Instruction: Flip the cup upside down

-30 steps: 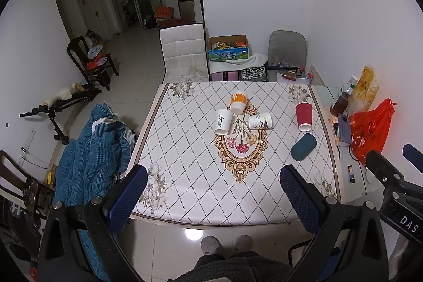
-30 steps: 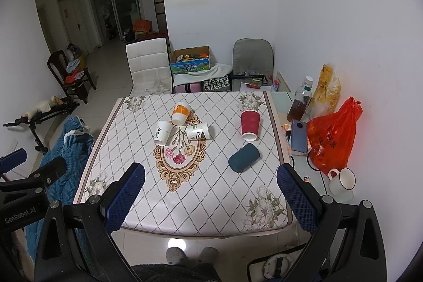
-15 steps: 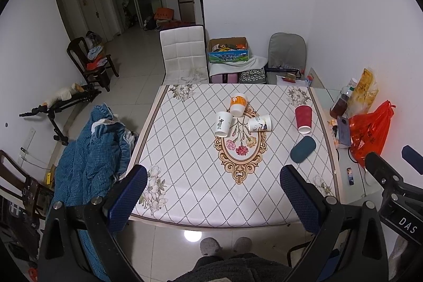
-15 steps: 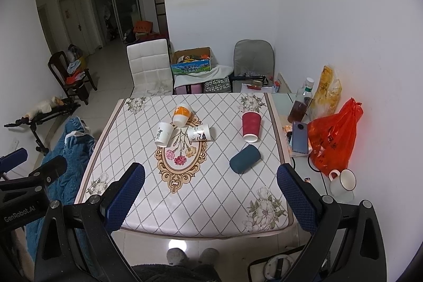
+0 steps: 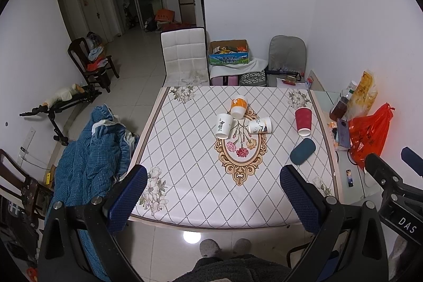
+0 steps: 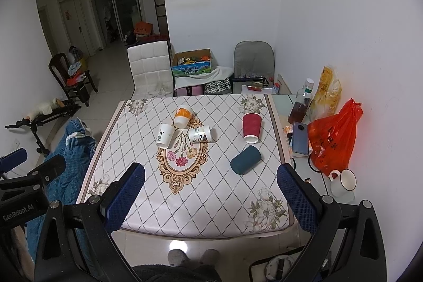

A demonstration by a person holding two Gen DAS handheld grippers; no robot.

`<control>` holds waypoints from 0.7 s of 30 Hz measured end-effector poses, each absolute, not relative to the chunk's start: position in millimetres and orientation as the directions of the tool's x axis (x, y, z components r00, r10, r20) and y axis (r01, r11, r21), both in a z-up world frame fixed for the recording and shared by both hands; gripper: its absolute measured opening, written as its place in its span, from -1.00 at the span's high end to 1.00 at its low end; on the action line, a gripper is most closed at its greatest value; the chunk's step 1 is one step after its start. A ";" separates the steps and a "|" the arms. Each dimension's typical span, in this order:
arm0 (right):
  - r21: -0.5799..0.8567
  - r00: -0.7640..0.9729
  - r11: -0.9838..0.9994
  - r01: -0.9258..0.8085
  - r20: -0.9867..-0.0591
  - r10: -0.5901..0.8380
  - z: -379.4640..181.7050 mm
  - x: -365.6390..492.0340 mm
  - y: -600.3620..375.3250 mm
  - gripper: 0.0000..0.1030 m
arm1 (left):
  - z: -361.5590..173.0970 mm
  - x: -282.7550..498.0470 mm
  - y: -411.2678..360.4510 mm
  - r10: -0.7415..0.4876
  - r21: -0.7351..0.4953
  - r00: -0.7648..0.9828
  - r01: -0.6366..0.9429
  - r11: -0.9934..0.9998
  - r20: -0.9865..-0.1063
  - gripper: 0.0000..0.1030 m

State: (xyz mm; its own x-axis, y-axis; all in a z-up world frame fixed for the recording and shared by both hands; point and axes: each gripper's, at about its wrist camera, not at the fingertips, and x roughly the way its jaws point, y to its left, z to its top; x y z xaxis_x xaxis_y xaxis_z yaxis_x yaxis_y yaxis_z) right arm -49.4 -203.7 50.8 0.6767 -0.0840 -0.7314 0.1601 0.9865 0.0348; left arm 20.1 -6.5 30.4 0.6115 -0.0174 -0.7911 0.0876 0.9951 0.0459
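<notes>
While both tools point(image 5: 213, 198) point(image 6: 211, 196) hang spread and empty, the red cup point(image 6: 251, 127) stands well beyond them.

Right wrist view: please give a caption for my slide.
Open right gripper above table with five cups, none held.

Three cups point(image 5: 239, 118) cluster mid-table point(image 5: 185, 197) — two more cups point(image 5: 303, 135) lie right.
</notes>
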 end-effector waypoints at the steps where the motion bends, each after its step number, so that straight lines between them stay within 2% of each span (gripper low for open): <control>1: 0.036 0.677 0.986 0.160 -0.732 -0.083 50.7 -49.4 -203.8 -0.98 | 31.1 20.8 -6.8 -0.018 0.046 0.612 0.088 0.995 -0.791 -1.00; 21: 0.066 0.683 0.986 0.150 -0.728 -0.055 55.2 -43.5 -207.1 -0.98 | 33.0 19.4 -7.2 -0.022 0.040 0.615 0.086 0.995 -0.789 -1.00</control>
